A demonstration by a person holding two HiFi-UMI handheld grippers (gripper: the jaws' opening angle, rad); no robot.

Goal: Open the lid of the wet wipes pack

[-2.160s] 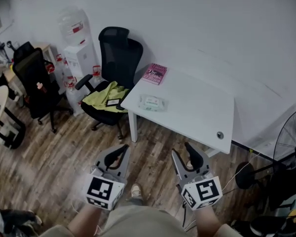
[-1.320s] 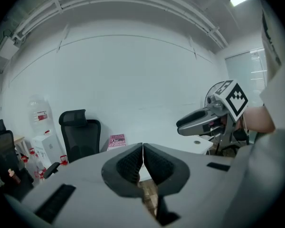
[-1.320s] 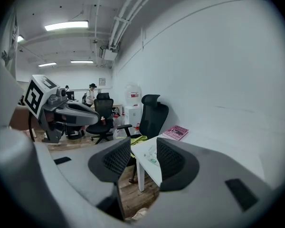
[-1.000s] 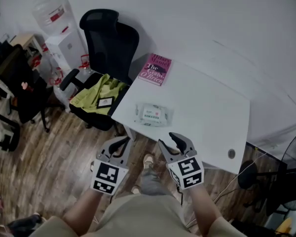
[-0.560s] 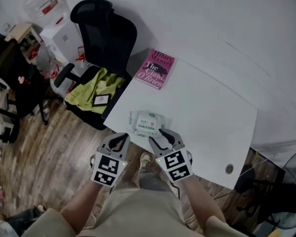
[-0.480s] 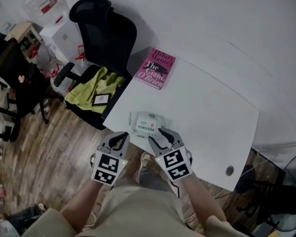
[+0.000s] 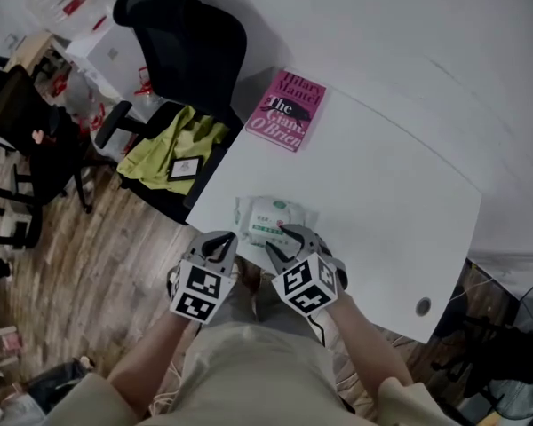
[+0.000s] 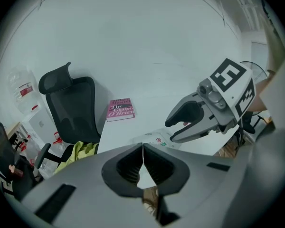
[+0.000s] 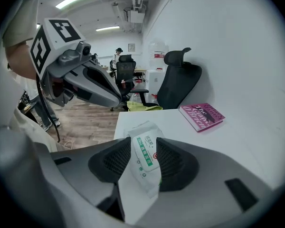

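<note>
Our right gripper (image 7: 278, 240) hangs over the near end of the wet wipes pack (image 7: 273, 217) with its fingers (image 9: 178, 165) spread. In the right gripper view the pack's labelled top shows in the gap between them, though we cannot tell whether either finger touches it. Our left gripper (image 7: 218, 243) sits just beside it at the near edge of the worktop (image 7: 382, 185), off the pack, its fingers pressed together on nothing. The pack lies flat near the front-left corner of the worktop, well apart from the pink book (image 7: 286, 111) at the far side. Its lid (image 9: 145, 158) looks closed.

The pack is soft and light, and nothing pins it down. We judge that a pull on the lid could lift or drag the whole pack, perhaps off the near edge. The spread fingers could also close on the film wrapper instead of the lid's tab, crumpling it and opening nothing.
</note>
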